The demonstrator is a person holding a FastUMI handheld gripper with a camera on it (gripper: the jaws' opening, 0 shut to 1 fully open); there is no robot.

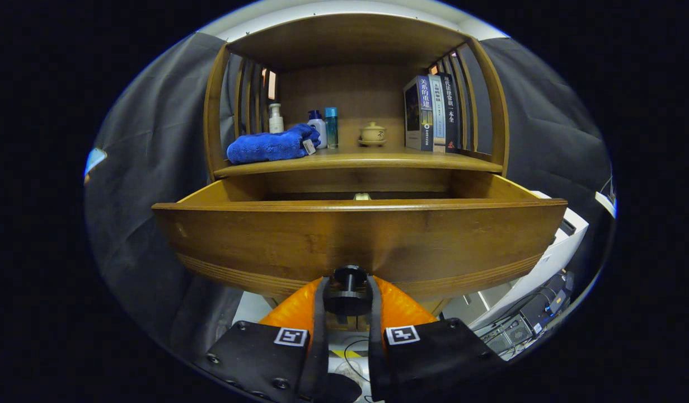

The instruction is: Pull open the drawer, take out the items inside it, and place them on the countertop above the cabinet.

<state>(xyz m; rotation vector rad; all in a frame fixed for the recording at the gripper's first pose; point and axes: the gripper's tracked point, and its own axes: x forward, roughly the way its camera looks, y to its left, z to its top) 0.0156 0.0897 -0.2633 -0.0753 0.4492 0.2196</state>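
Gripper (pixel 347 291) clamped on black drawer knob (pixel 347 285), orange fingers (pixel 296 308) pressing both its sides. Knob low on front of wooden drawer (pixel 355 240), pulled out. Inside drawer, pale item (pixel 362 196) barely peeks over front edge. Above drawer, countertop (pixel 366 160): blue towel (pixel 272 145), pump bottle (pixel 275 118), two bottles (pixel 324 127), lidded ceramic cup (pixel 373 134), books (pixel 432 113).

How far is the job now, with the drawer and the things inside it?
Done: the drawer already stands pulled out from the cabinet. In hand: the gripper is shut on the drawer's black knob, one jaw at each side. Left: a pale item peeks over the drawer's front edge and is not yet out. The countertop already bears a blue towel, bottles, a small pot and books.
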